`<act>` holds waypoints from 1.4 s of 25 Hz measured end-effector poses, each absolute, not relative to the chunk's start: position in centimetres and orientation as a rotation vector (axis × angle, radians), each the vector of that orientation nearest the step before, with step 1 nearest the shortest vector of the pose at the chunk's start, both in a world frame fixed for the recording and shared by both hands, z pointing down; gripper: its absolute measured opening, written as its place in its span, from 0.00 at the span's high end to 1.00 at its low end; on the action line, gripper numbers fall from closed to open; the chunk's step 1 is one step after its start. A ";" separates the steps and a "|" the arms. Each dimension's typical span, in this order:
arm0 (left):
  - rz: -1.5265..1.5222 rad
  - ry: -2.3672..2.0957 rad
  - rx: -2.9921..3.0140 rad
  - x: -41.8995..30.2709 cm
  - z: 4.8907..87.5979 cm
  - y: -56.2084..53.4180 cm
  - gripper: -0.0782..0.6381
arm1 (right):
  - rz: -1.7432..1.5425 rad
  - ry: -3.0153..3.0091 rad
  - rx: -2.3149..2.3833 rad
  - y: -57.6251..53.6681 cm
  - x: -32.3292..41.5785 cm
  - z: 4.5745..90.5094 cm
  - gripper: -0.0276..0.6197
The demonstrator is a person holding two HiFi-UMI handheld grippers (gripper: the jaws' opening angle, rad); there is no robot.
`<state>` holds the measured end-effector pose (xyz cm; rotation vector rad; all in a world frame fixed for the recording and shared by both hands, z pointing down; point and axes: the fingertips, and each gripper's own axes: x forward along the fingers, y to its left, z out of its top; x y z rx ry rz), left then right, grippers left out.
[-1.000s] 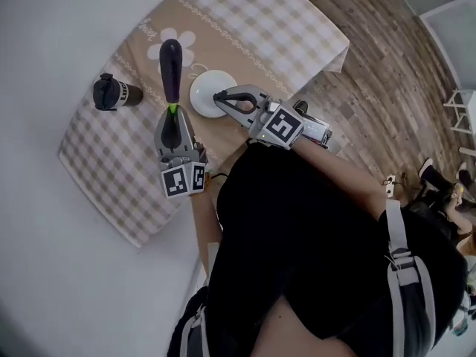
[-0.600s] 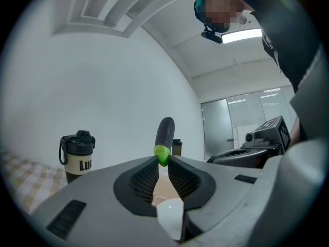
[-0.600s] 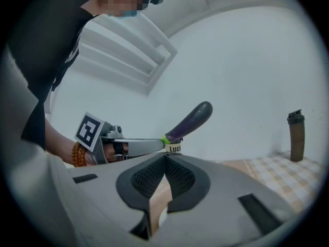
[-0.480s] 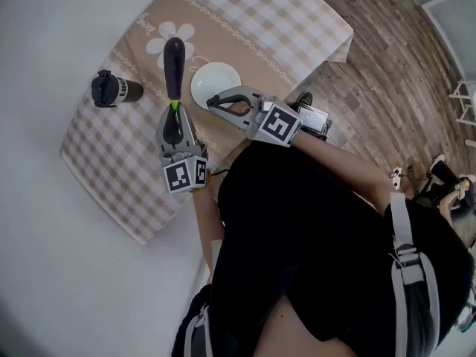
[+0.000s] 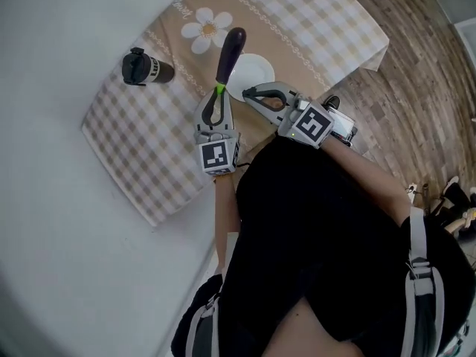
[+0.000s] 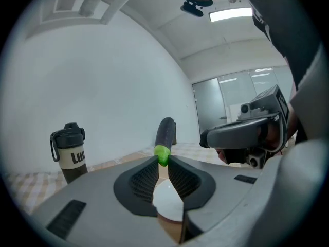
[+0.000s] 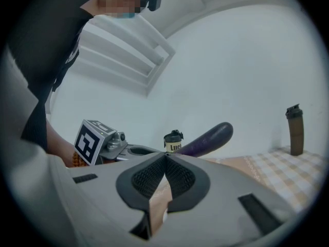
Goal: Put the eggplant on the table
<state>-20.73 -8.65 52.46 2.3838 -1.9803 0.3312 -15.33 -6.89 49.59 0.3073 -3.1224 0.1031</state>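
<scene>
A long dark purple eggplant [image 5: 230, 50] sticks out over the checked tablecloth [image 5: 149, 147], its body passing the left rim of a white plate [image 5: 258, 69]. My left gripper [image 5: 218, 103] is shut on its green stem end [image 6: 162, 154], and the purple body [image 6: 166, 131] rises away beyond the jaws. Whether the eggplant touches the cloth I cannot tell. My right gripper [image 5: 248, 92] hovers at the plate's near rim, shut, with nothing between its pads [image 7: 165, 156]. From there the eggplant [image 7: 208, 139] shows lying across at an angle.
A black bottle with a pale label [image 5: 147, 68] stands on the cloth left of the eggplant. A second dark bottle [image 7: 294, 129] stands at the far right of the right gripper view. The table edge and wood floor [image 5: 416, 88] lie to the right.
My left gripper has sunk with the eggplant, which now leans to the right in the picture rather than straight up. The right gripper has scarcely moved.
</scene>
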 end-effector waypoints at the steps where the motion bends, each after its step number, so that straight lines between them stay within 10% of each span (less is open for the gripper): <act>1: 0.367 -1.969 2.385 -20.5 53.1 -8.6 0.81 | 0.108 -3.114 0.311 -6.7 -15.2 49.9 0.95; 35: 0.806 -1.694 2.296 -19.2 64.5 -7.3 0.80 | 0.140 -3.084 0.342 -6.7 -15.4 51.0 0.95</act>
